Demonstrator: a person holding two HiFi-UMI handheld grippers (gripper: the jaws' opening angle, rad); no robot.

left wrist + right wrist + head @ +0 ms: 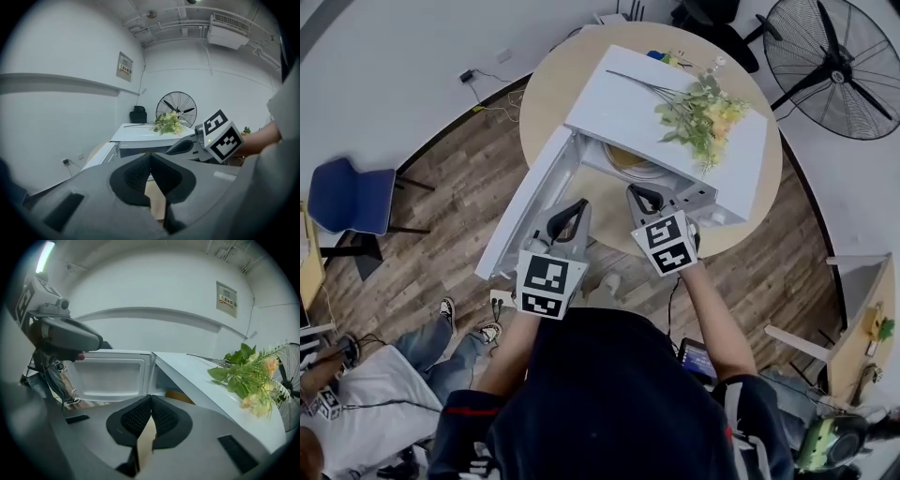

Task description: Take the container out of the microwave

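A white microwave (666, 122) stands on a round wooden table (544, 89), its door (525, 211) swung open to the left. Inside the cavity lies a tan round container (630, 163), only partly visible under the roof; in the right gripper view it shows as an orange sliver (179, 396). My left gripper (577, 206) is shut and empty, just in front of the open door. Beside it, my right gripper (637, 194) is also shut and empty, a little short of the cavity mouth. The pads of each (150, 158) (150, 402) meet at the tips.
A bunch of artificial flowers (708, 111) lies on the microwave's top. A standing fan (830, 61) is at the back right and a blue chair (352, 197) at the left. A seated person's legs (441, 342) are at the lower left on the wood floor.
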